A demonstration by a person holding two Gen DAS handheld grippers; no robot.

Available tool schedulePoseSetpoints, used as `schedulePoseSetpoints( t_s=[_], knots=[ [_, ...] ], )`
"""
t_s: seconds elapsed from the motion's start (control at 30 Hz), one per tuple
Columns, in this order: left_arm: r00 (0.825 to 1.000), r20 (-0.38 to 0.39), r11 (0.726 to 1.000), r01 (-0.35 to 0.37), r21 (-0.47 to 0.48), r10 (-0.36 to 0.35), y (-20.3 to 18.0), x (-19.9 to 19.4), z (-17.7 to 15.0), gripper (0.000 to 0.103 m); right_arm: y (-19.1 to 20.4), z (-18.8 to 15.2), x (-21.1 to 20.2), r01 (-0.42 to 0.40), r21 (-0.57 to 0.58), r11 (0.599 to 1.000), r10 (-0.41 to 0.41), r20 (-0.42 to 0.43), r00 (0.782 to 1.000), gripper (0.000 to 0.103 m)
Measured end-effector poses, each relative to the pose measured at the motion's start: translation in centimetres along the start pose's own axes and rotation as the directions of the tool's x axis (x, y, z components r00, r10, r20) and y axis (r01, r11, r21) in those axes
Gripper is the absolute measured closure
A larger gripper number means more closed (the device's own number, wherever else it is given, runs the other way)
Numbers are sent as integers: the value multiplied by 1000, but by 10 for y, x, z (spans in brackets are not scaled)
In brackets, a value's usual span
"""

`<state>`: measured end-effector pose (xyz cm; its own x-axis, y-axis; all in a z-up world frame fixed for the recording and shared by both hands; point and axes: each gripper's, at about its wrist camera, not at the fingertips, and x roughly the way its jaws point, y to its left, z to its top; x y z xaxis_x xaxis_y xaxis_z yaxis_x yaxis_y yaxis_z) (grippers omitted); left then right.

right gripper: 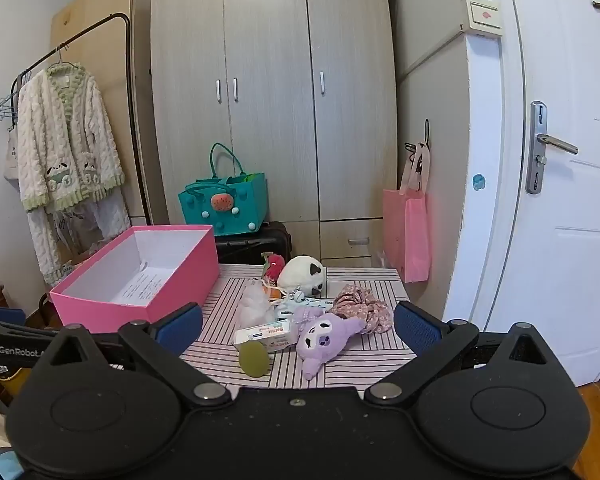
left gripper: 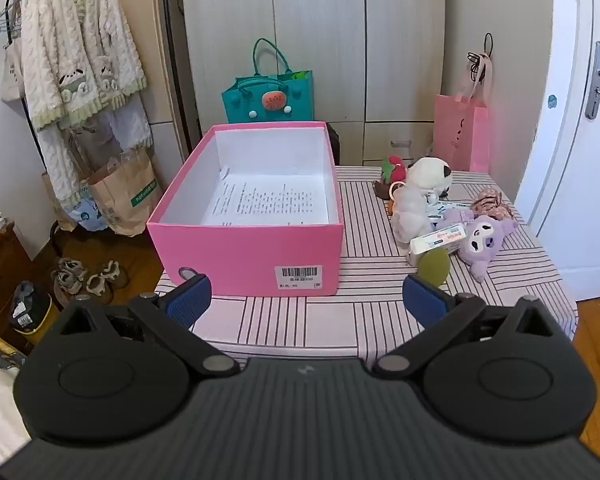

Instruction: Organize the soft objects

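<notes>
An open pink box stands on the striped table at the left; it also shows in the right wrist view. It holds only a printed sheet. To its right lies a heap of soft things: a purple plush, a white panda plush, a pink floral scrunchie, a red strawberry plush, a tissue pack and a green round pad. My left gripper is open and empty before the box. My right gripper is open and empty, near the purple plush.
A wardrobe stands behind the table, with a teal bag on a black suitcase. A pink bag hangs at the right beside a white door. A clothes rack with a robe stands at the left.
</notes>
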<state>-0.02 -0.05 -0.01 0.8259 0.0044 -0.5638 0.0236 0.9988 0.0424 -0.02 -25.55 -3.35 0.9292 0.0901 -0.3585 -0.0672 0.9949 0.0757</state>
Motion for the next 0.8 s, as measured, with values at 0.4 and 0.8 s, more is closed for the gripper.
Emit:
schedulePoseSetpoints(
  t_s=[0.4, 0.8],
  knots=[
    [999, 42, 996, 33, -87, -29, 10, -4, -4, 0, -4, -2, -3, -5, 23, 1000, 5, 3, 1000, 0],
    [997, 81, 999, 23, -40, -19, 8, -13, -8, 3, -2, -3, 0, -3, 10, 1000, 3, -7, 1000, 0]
  ],
)
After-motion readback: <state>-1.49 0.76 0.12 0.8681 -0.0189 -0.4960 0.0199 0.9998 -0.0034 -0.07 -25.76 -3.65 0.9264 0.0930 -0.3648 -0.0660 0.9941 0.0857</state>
